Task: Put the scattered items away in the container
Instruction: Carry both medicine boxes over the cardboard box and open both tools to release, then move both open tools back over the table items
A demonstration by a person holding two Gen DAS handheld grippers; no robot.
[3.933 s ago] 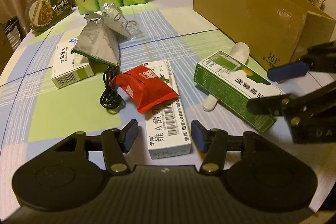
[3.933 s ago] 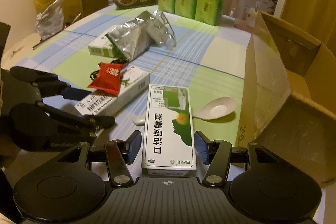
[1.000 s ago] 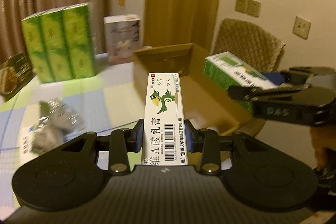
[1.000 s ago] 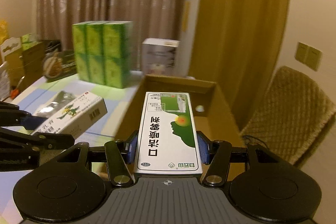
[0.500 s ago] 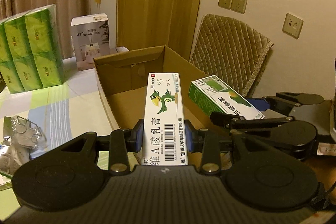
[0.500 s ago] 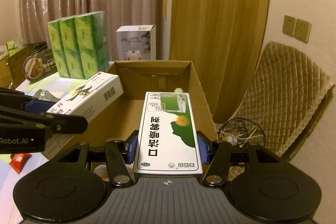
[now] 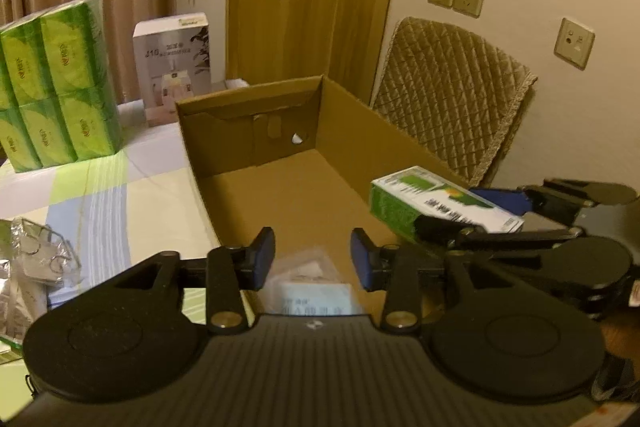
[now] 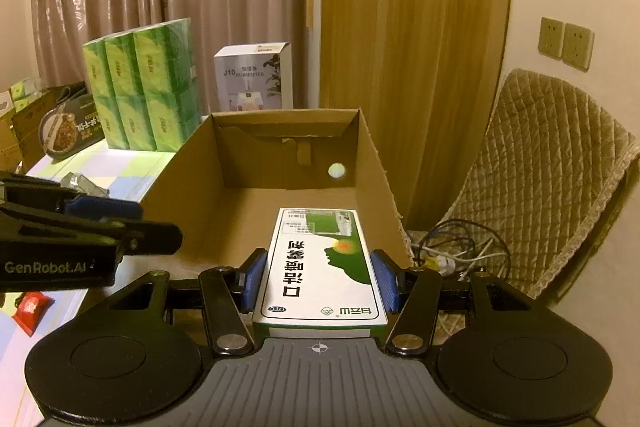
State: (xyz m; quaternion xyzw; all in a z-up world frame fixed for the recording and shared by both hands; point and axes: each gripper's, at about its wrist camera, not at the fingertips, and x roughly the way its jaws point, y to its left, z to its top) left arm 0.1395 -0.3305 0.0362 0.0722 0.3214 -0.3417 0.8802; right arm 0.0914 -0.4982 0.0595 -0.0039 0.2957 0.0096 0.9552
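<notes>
So 1 open brown cardboard box sits at the table's edge, and both my grippers are over it. My right gripper has its 2 blue pads pinching 1 long green-and-white medicine carton by its long sides, held flat above the box floor on the box's right half. From the left wrist cam, my left gripper has its 2 blue pads spread apart with nothing between them. Right below that gap there's 1 blurry white carton down in the near end of the box; I can't tell if it's lying on the floor or mid-air, too smeared.

Outside the box, on the 1 green-and-blue checked tablecloth: 1 crumpled silver foil pouch to the left, 1 red packet at the near left in the right cam. Further back there's 1 stack of green tissue packs, 3 columns across, 1 white humidifier box beside it, and 1 round black instant-food bowl propped on edge. 1 quilted tan chair stands right of the box, with 1 tangle of cables on the floor by it.
</notes>
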